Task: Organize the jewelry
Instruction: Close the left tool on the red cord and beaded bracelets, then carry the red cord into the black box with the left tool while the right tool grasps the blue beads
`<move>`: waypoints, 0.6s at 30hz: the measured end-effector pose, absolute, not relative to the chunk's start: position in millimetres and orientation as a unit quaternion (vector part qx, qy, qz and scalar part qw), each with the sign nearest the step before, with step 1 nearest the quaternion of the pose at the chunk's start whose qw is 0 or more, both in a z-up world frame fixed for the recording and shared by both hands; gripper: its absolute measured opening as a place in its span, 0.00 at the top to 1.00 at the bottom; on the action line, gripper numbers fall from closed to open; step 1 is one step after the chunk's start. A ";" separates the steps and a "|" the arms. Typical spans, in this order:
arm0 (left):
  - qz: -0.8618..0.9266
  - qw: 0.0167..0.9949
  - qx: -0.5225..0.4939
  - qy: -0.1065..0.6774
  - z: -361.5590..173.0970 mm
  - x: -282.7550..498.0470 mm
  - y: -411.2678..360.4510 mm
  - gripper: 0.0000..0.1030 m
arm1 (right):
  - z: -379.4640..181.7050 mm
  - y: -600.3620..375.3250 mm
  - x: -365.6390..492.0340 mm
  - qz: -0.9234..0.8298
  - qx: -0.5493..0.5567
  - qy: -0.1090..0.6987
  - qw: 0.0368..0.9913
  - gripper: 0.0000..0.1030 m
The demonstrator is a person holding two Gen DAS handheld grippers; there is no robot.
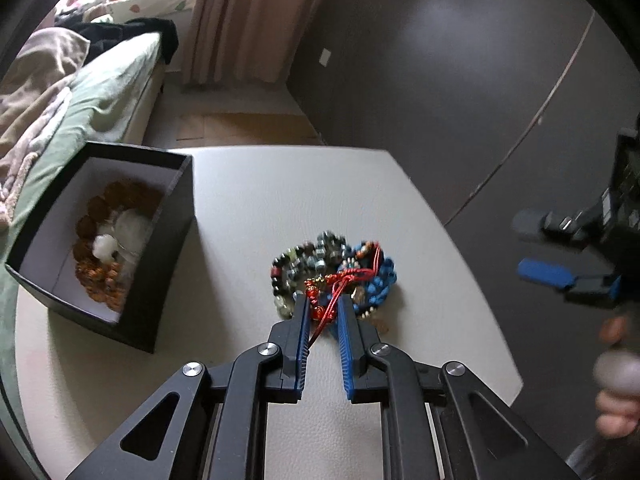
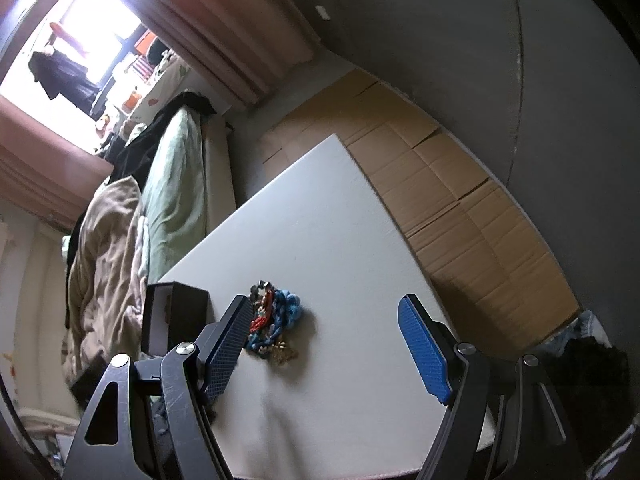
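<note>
A tangled pile of bead bracelets (image 1: 320, 260) lies mid-table: dark mixed beads, a blue one (image 1: 384, 280) and a red cord bracelet (image 1: 340, 280). My left gripper (image 1: 324, 307) is down at the pile's near edge, its blue pads closed on the red cord and its red beads. At the left stands a black box (image 1: 178, 200) with a white inside, holding brown bead bracelets (image 1: 104, 248) and a white piece. My right gripper (image 2: 325, 304) hangs open above the table to the right of the pile (image 2: 276, 320), with nothing between its fingers; it also shows as right gripper (image 1: 536, 246).
The white table (image 1: 260, 200) has its far edge and right edge close by. A bed with a green sheet (image 1: 112, 80) and a beige blanket sits left of the box. Flattened cardboard (image 2: 460, 200) covers the floor beyond. A person's hand (image 1: 616, 380) holds the right gripper.
</note>
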State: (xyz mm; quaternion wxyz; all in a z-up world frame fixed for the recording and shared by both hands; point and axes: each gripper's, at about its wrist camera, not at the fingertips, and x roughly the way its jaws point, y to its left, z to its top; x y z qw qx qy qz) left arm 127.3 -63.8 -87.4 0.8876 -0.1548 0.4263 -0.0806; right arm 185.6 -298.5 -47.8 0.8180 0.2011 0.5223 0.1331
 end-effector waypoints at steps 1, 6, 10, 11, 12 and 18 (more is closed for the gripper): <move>-0.081 0.888 -0.159 0.423 -84.5 127.6 -60.6 0.86 | -51.0 -295.4 186.6 0.138 0.200 0.527 0.815 0.26; -0.081 0.892 -0.182 0.405 -70.0 126.1 -42.9 0.86 | -62.9 -282.4 190.0 0.146 0.191 0.539 0.807 0.27; -0.081 0.895 -0.200 0.389 -60.8 122.1 -29.6 0.87 | -71.1 -267.5 192.7 0.151 0.179 0.548 0.803 0.34; -0.082 0.896 -0.205 0.386 -58.8 121.3 -25.9 0.87 | -73.3 -263.3 193.6 0.151 0.177 0.550 0.802 0.35; -0.082 0.896 -0.210 0.382 -56.8 120.4 -22.1 0.87 | -75.2 -259.7 194.4 0.152 0.176 0.552 0.801 0.39; -0.079 0.899 -0.226 0.367 -48.8 119.5 -5.4 0.86 | -91.5 -242.4 199.8 0.153 0.173 0.573 0.787 0.49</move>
